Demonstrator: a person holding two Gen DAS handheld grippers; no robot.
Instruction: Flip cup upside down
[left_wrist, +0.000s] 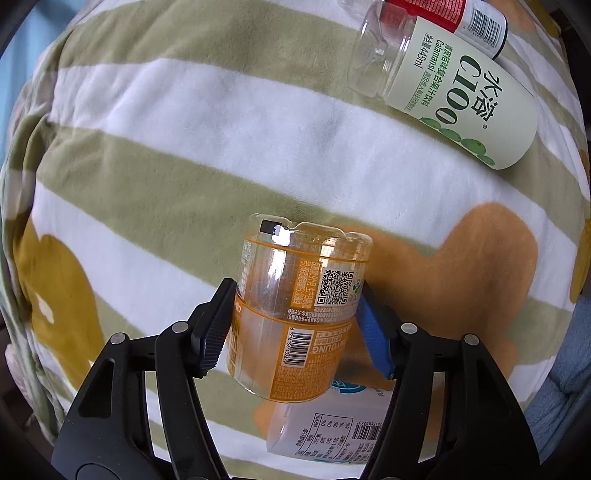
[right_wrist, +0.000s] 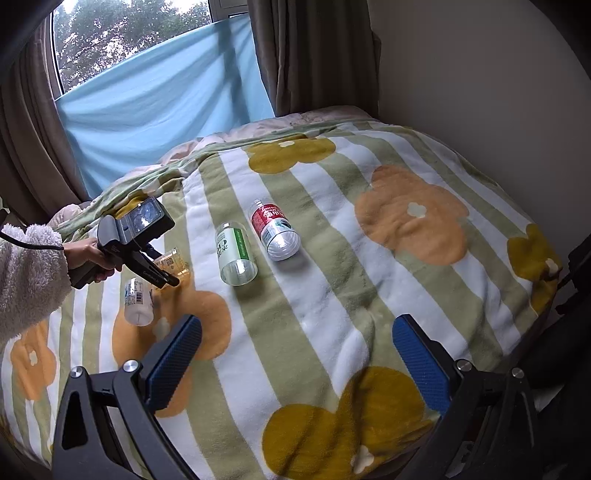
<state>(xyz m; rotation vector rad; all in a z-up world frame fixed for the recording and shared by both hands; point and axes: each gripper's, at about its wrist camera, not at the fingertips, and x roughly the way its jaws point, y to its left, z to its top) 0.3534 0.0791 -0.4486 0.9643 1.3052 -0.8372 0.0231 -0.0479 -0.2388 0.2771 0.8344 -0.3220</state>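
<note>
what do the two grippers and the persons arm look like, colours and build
Both grippers are black plastic linkages with silver pivot pins. The left gripper has one black ribbed pad and one blue pad; the right gripper has two blue textured pads. Seen from the right wrist view, the left unit carries a boxy dark camera block, and the left hand wears a fluffy white sleeve, with a black cable running along it.

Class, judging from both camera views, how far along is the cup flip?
Done: the left gripper has closed on the orange-labelled cup. In hand: the cup is tilted over the blanket, its print upside down. Left: setting it down and letting go. The right gripper hangs open and idle.
</note>
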